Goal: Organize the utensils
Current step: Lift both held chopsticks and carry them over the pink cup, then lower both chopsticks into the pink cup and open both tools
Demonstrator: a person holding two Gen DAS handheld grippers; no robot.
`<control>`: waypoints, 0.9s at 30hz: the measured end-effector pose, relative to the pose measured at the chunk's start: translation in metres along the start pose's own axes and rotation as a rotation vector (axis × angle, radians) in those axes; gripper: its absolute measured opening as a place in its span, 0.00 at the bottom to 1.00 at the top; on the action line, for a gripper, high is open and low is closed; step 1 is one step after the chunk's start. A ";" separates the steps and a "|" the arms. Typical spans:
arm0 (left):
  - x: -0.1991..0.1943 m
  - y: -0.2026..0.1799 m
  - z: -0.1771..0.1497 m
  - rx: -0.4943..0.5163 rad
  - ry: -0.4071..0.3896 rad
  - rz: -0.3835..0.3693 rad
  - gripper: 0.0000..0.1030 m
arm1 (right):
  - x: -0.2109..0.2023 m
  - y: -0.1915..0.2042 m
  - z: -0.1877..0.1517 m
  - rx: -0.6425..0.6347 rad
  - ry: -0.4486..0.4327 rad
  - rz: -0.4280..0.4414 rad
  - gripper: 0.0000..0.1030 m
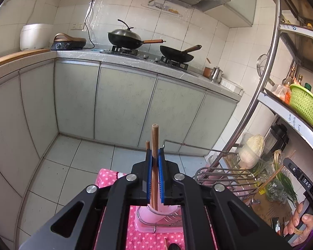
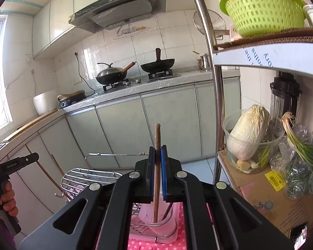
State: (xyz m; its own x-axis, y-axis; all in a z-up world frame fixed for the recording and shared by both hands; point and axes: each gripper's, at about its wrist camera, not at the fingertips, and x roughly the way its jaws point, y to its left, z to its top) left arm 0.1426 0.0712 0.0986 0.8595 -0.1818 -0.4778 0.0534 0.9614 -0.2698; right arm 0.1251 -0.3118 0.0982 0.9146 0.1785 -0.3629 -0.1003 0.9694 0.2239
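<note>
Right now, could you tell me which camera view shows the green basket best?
The right wrist view: the green basket sits large and whole on the upper shelf. The left wrist view shows the basket smaller at the right edge, partly cut off.

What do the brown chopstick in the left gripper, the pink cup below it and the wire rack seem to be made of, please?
Brown chopstick: likely wood or bamboo, matte, with streaky grain.
Pink cup: probably plastic, translucent, smooth.
Wire rack: metal, shiny, bent rods, likely stainless or chromed.
</note>
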 end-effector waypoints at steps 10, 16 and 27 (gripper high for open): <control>0.017 0.006 -0.015 -0.011 0.052 0.013 0.05 | 0.011 -0.003 -0.020 0.007 0.059 -0.008 0.06; 0.022 0.008 -0.020 -0.013 0.075 0.011 0.05 | 0.015 -0.004 -0.029 0.011 0.092 -0.010 0.06; 0.024 0.007 -0.027 0.000 0.087 0.046 0.09 | 0.021 -0.007 -0.031 0.021 0.141 -0.013 0.07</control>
State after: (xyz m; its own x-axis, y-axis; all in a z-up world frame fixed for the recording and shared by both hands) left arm 0.1503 0.0677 0.0627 0.8134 -0.1552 -0.5606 0.0155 0.9692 -0.2458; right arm 0.1326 -0.3100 0.0605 0.8516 0.1897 -0.4886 -0.0795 0.9682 0.2373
